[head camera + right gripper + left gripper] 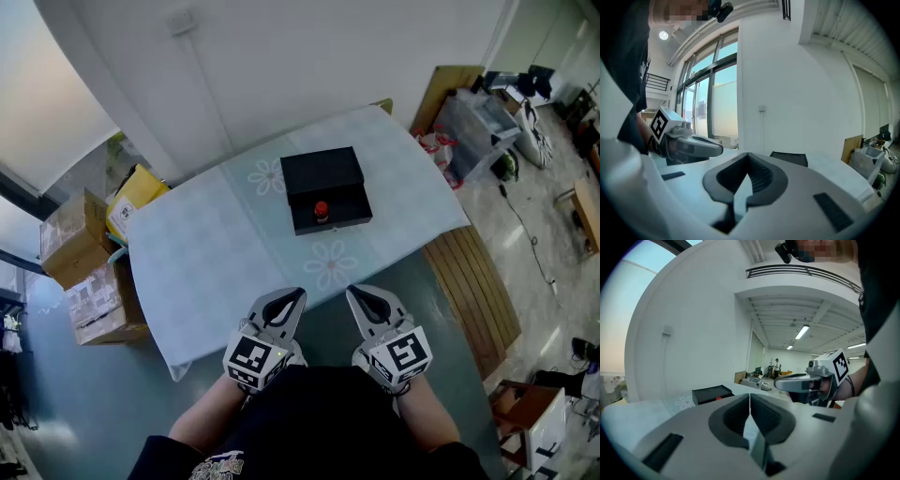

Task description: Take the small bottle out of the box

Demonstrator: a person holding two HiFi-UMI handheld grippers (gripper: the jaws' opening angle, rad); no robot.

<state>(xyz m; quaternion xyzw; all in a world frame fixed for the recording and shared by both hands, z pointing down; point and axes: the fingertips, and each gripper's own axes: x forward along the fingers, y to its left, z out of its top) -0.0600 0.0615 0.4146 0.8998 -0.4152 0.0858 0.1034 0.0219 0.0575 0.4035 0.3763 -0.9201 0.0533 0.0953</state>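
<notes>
A black box (323,187) stands open on the table (206,262), its lid flipped back toward the wall. Inside its front part sits a small bottle with a red cap (321,210). Both grippers hover side by side off the table's near edge, close to the person's body and well short of the box. The left gripper (290,298) is shut with nothing in it, and the right gripper (361,295) is shut and empty too. In the left gripper view the box (711,393) lies far ahead; in the right gripper view the box (789,158) shows just past the jaws.
A pale flowered cloth covers the table. Cardboard boxes (84,272) are stacked on the floor at the left. A wooden slatted bench (473,291) runs along the table's right side, with clutter (478,127) behind it. A white wall backs the table.
</notes>
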